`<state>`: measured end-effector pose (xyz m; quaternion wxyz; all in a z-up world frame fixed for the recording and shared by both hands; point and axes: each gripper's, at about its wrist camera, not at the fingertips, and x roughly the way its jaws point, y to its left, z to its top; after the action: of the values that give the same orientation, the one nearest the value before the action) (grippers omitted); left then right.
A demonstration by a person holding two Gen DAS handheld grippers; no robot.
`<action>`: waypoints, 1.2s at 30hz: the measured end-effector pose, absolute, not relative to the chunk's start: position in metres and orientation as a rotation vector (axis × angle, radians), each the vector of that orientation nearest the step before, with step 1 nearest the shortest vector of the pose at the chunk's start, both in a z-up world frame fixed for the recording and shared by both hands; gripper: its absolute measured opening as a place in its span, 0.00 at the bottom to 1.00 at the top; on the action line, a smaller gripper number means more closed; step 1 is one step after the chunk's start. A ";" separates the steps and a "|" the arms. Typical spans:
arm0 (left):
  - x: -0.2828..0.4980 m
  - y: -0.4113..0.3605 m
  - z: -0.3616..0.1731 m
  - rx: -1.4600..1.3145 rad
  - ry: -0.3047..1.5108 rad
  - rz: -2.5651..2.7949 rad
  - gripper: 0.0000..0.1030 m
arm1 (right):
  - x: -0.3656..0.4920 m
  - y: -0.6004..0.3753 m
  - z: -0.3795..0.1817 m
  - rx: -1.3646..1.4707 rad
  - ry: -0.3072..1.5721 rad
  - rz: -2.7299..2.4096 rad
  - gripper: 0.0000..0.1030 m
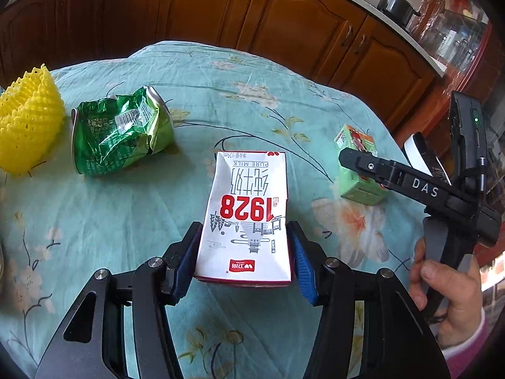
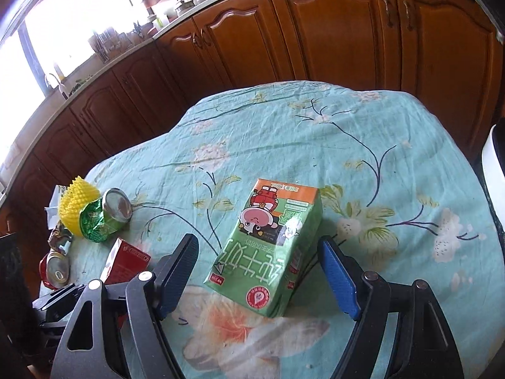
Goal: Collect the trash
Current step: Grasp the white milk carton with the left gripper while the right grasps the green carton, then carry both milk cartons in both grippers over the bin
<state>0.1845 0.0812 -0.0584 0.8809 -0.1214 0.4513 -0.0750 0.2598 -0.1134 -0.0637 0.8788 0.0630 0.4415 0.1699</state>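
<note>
Wooden cabinets (image 1: 284,25) back a wrinkled floral tablecloth (image 1: 126,221). Left wrist view: left gripper (image 1: 244,259), blue ribbed pads clamping a flattened white milk carton (image 1: 249,218); crumpled green can (image 1: 120,132) beyond. Right wrist view: right gripper (image 2: 257,271) spread, straddling a boxy green carton (image 2: 271,249), pads not touching.

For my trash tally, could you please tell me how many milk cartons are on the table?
2: a white carton between the left claw's fingers, and a green carton lying flat between the right claw's open fingers. Others may be hidden.
</note>
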 end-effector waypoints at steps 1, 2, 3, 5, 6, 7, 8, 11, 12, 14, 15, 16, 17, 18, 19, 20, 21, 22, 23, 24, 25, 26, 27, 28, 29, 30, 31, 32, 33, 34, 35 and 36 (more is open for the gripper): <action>0.185 0.082 -0.058 -0.257 0.937 -0.153 0.56 | 0.261 -0.111 -0.067 0.118 0.929 0.344 0.77; 0.185 0.080 -0.057 -0.260 0.933 -0.152 0.57 | 0.263 -0.109 -0.069 0.110 0.936 0.338 0.74; 0.185 0.080 -0.057 -0.261 0.931 -0.150 0.57 | 0.263 -0.109 -0.071 0.104 0.941 0.334 0.66; 0.187 0.079 -0.058 -0.256 0.927 -0.145 0.56 | 0.261 -0.112 -0.071 0.107 0.935 0.335 0.62; 0.188 0.077 -0.058 -0.250 0.923 -0.145 0.56 | 0.259 -0.115 -0.070 0.105 0.928 0.334 0.55; 0.189 0.075 -0.058 -0.240 0.921 -0.148 0.55 | 0.257 -0.117 -0.068 0.101 0.921 0.332 0.54; 0.190 0.072 -0.058 -0.231 0.917 -0.152 0.47 | 0.255 -0.121 -0.066 0.101 0.914 0.332 0.52; 0.189 0.065 -0.056 -0.207 0.904 -0.164 0.44 | 0.249 -0.131 -0.062 0.108 0.904 0.337 0.50; 0.189 0.062 -0.055 -0.204 0.900 -0.171 0.44 | 0.246 -0.135 -0.062 0.115 0.901 0.340 0.49; 0.188 0.056 -0.051 -0.204 0.897 -0.190 0.44 | 0.242 -0.143 -0.060 0.124 0.895 0.339 0.48; 0.188 0.053 -0.049 -0.200 0.895 -0.196 0.44 | 0.238 -0.147 -0.058 0.133 0.891 0.344 0.47; 0.188 0.049 -0.047 -0.196 0.893 -0.204 0.44 | 0.235 -0.152 -0.057 0.142 0.889 0.347 0.47; 0.187 0.045 -0.045 -0.193 0.889 -0.213 0.44 | 0.232 -0.156 -0.056 0.153 0.886 0.352 0.47; 0.187 0.041 -0.042 -0.188 0.884 -0.223 0.44 | 0.228 -0.160 -0.054 0.162 0.882 0.357 0.47; 0.187 0.037 -0.039 -0.182 0.879 -0.233 0.44 | 0.224 -0.164 -0.052 0.167 0.876 0.357 0.47; 0.188 0.032 -0.036 -0.175 0.874 -0.245 0.44 | 0.220 -0.168 -0.050 0.176 0.871 0.359 0.47; 0.188 0.026 -0.033 -0.169 0.869 -0.257 0.44 | 0.216 -0.173 -0.048 0.187 0.865 0.363 0.46; 0.188 0.021 -0.031 -0.162 0.864 -0.269 0.44 | 0.212 -0.178 -0.046 0.197 0.860 0.362 0.46; 0.188 0.015 -0.029 -0.156 0.861 -0.281 0.44 | 0.210 -0.182 -0.044 0.206 0.854 0.360 0.46; 0.188 0.010 -0.028 -0.150 0.860 -0.293 0.44 | 0.206 -0.187 -0.042 0.213 0.848 0.358 0.46; 0.188 0.004 -0.026 -0.144 0.859 -0.306 0.44 | 0.204 -0.191 -0.040 0.219 0.841 0.355 0.46; 0.189 -0.002 -0.025 -0.137 0.858 -0.318 0.44 | 0.201 -0.196 -0.038 0.225 0.835 0.351 0.46; 0.189 -0.008 -0.024 -0.131 0.856 -0.329 0.44 | 0.198 -0.201 -0.036 0.230 0.829 0.346 0.46; 0.189 -0.013 -0.023 -0.125 0.855 -0.339 0.44 | 0.195 -0.206 -0.034 0.236 0.823 0.341 0.46; 0.190 -0.019 -0.022 -0.120 0.854 -0.351 0.44 | 0.192 -0.212 -0.033 0.241 0.818 0.335 0.46; 0.189 -0.024 -0.021 -0.115 0.853 -0.360 0.44 | 0.190 -0.217 -0.031 0.246 0.813 0.329 0.46; 0.190 -0.030 -0.020 -0.111 0.851 -0.370 0.44 | 0.187 -0.223 -0.029 0.252 0.808 0.322 0.46; 0.190 -0.035 -0.019 -0.106 0.849 -0.378 0.44 | 0.184 -0.227 -0.029 0.257 0.803 0.315 0.46; 0.190 -0.039 -0.018 -0.102 0.849 -0.387 0.44 | 0.181 -0.233 -0.028 0.260 0.799 0.307 0.46; 0.191 -0.044 -0.017 -0.098 0.848 -0.395 0.44 | 0.179 -0.239 -0.026 0.263 0.795 0.296 0.46; 0.191 -0.048 -0.016 -0.094 0.848 -0.403 0.44 | 0.177 -0.245 -0.026 0.267 0.792 0.289 0.46; 0.190 -0.052 -0.016 -0.089 0.847 -0.411 0.44 | 0.175 -0.250 -0.025 0.273 0.789 0.281 0.46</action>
<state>0.1903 -0.0519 -0.0156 0.8903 -0.0428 0.4078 -0.1980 0.1748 -0.2502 -0.0249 0.9045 0.1319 0.3821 0.1361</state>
